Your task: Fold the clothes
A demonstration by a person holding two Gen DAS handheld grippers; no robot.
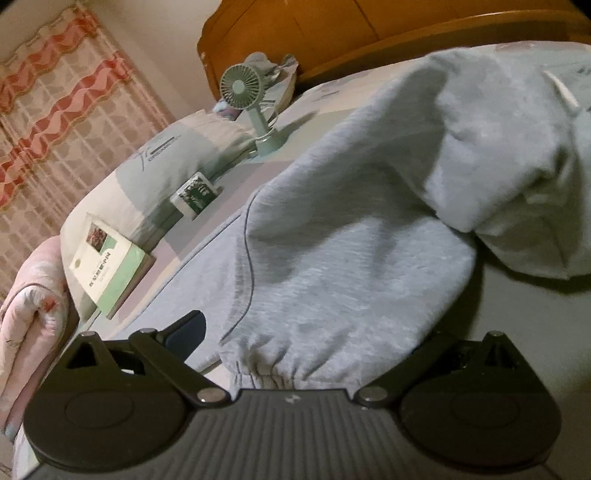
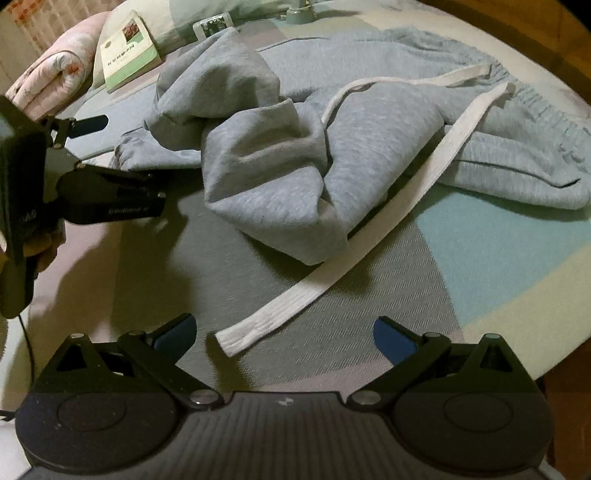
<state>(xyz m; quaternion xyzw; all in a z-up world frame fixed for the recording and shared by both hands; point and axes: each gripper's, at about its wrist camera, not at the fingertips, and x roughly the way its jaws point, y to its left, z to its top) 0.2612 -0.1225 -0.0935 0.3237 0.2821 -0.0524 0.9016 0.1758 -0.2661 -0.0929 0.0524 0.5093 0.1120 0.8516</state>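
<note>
Pink blanket (image 2: 51, 70): rolled up at the far left edge of the bed.
Book (image 2: 127, 50): green and white, flat on the bed, just right of the blanket, leaning on a pillow (image 1: 177, 162).
Small box (image 1: 195, 195): green and white, near the pillow, right of the book.
Little fan (image 1: 243, 88): pale green, upright on the bed, near the wooden headboard (image 1: 332, 33).
Left gripper (image 2: 110, 147): held in a hand (image 2: 40, 254) at the left side of the right wrist view; jaws spread wide, one dark finger above and one below the elastic cuff (image 1: 266, 369) of a pant leg. Cuff sits between the jaws, not pinched.
Gray sweatpants (image 2: 273, 177): crumpled in a heap in the middle of the bed, one leg bunched up, waistband off to the right.
White drawstring (image 2: 332, 273): long and flat, running from the waistband down across the bed sheet (image 2: 498, 258), loose end near the right gripper.
Right gripper (image 2: 284, 339): low over the bed, jaws spread wide, blue pads (image 2: 395, 343) showing, holding nothing. Drawstring end lies between the jaws, not touching them.
</note>
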